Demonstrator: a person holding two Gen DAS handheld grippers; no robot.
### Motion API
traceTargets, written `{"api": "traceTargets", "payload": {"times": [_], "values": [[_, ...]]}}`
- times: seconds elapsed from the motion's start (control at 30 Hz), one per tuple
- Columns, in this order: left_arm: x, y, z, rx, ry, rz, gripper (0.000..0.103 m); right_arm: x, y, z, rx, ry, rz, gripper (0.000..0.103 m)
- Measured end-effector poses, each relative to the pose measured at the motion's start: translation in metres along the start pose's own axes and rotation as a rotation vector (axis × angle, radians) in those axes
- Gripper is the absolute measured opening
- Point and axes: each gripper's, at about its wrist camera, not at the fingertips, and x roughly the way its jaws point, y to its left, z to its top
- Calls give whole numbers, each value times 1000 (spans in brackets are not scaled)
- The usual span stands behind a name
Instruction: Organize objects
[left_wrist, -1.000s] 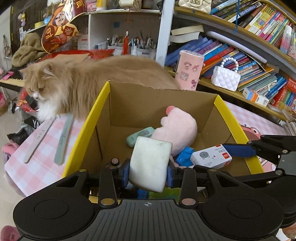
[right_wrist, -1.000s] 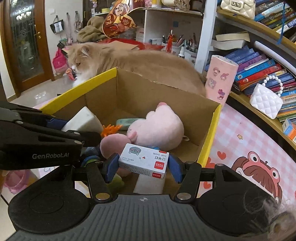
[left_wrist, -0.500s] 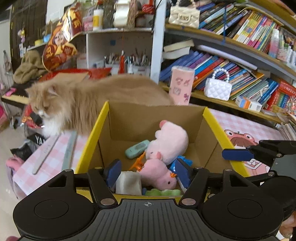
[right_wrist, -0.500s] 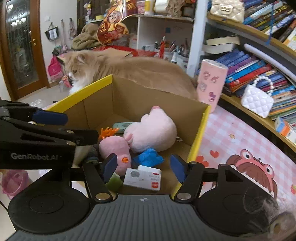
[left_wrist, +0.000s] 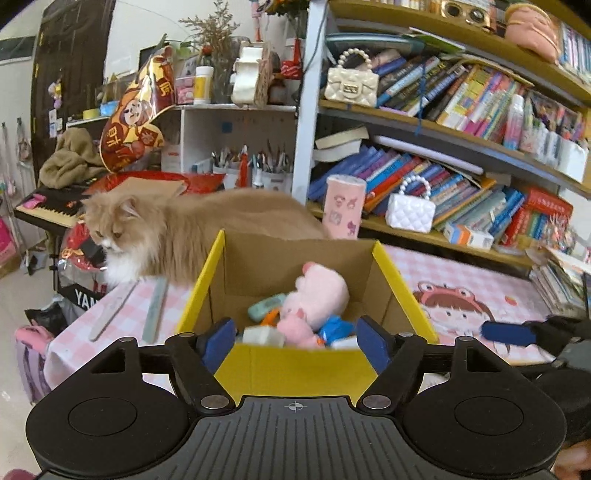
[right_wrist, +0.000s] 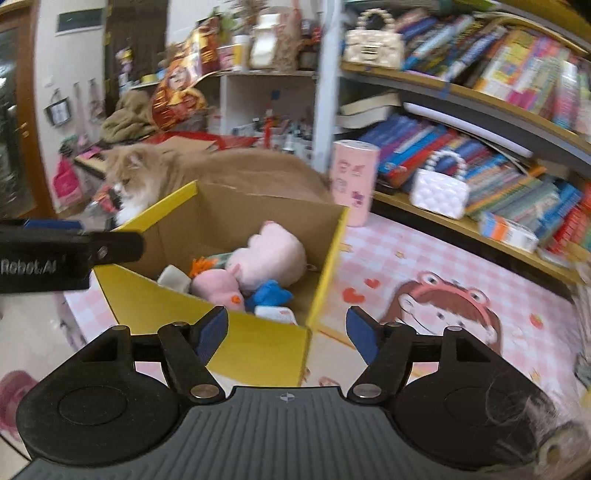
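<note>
In front of my left gripper (left_wrist: 295, 341) and right gripper (right_wrist: 286, 330), both jaws have just been opening and stand wide with nothing between them. Beyond sits the yellow-edged cardboard box (left_wrist: 295, 363) holding the white block (left_wrist: 260, 336), the small white carton (right_wrist: 275, 314) and plush toys (left_wrist: 321, 291); behind it a cat (left_wrist: 184, 229).

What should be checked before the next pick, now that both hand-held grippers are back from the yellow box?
1. Left hand-held gripper empty, jaws just opened: ok.
2. Right hand-held gripper empty, jaws just opened: ok.
3. White block inside the yellow box: ok.
4. Small white carton inside the box: ok.
5. Cat clear of the box: not ok, it is right behind it.
6. Next object on the tablecloth: cannot tell.
</note>
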Motion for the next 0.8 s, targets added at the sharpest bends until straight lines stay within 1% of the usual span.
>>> {"api": "traceTargets", "payload": {"times": [0.13, 0.23, 0.5, 0.57, 0.6, 0.7, 0.8], "values": [[-12, -4, -14, 15, 29, -13, 75, -24, -9, -19, 123, 15, -47, 70], [-22, -10, -26, 31, 45, -19, 75, -41, -9, -34, 180, 17, -85, 70], [-48, -28, -57, 89, 79, -57, 75, -78, -2, -71, 240, 5, -181, 71], [-52, -31, -64, 97, 85, -65, 77, -85, 0, -78, 242, 6, -209, 73], [-54, -34, -66, 101, 88, -68, 80, -89, 1, -82, 244, 7, -223, 73], [-59, -38, -72, 109, 92, -79, 81, -97, 2, -91, 256, 14, -269, 75], [-60, -44, -77, 117, 97, -76, 86, -105, 3, -100, 275, 20, -322, 78]]}}
